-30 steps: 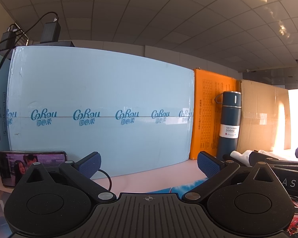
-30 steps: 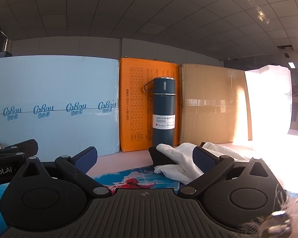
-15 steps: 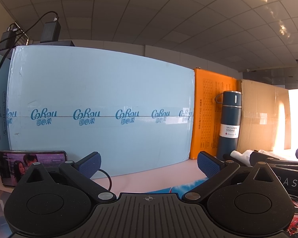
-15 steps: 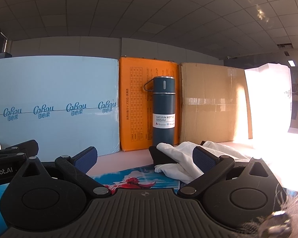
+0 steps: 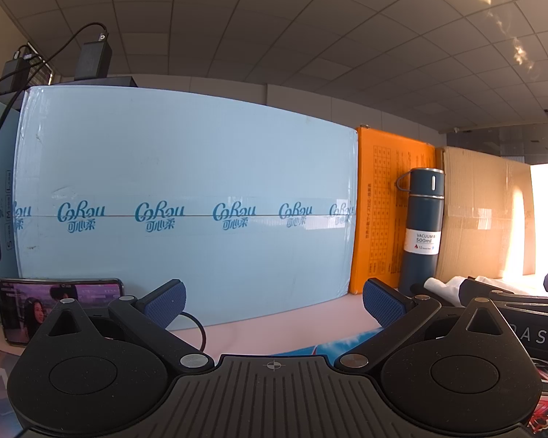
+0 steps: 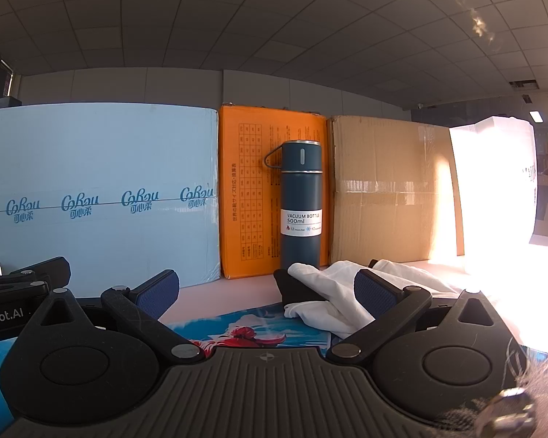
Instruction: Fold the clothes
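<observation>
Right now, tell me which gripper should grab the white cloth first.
Right. The white cloth lies just beyond the right gripper, overlapping its right finger, and the jaws are open. From the left gripper, also open, the cloth sits far off to the right, behind the other tool, so it is probably the longer reach.

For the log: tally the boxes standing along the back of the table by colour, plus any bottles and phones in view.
Large light blue printed cardboard box: 1
Orange printed cardboard box: 1
Plain brown taped cardboard box: 1
Dark blue steel vacuum bottle: 1
Black smartphone with lit screen: 1
Total: 5
</observation>
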Action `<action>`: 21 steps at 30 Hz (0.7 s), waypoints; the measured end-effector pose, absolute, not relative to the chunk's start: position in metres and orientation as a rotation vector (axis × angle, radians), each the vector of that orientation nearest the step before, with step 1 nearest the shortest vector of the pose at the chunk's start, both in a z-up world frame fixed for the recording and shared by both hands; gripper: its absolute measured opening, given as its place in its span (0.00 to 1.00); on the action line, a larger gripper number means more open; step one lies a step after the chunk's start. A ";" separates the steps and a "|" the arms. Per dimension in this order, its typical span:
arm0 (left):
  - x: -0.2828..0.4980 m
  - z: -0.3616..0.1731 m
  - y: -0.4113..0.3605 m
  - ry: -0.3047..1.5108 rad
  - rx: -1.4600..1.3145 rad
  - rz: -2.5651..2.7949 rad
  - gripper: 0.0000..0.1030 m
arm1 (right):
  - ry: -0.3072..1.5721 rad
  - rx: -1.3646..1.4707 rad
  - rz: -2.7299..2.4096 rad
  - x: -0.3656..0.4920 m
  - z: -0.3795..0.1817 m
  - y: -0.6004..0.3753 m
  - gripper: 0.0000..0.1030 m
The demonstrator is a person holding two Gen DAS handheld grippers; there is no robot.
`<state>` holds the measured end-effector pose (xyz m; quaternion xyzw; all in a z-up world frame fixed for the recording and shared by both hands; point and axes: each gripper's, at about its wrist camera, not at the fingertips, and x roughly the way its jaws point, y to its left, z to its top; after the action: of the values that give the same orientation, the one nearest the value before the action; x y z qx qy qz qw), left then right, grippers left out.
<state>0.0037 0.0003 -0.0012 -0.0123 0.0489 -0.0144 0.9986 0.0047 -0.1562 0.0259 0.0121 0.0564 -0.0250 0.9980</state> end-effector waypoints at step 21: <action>0.004 -0.001 0.000 0.097 -0.023 -0.024 1.00 | 0.116 0.027 -0.048 0.004 0.026 -0.156 1.00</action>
<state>0.0041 0.0001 -0.0013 -0.0116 0.0482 -0.0119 0.9987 0.0040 -0.1564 0.0257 0.0133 0.0578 -0.0238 0.9980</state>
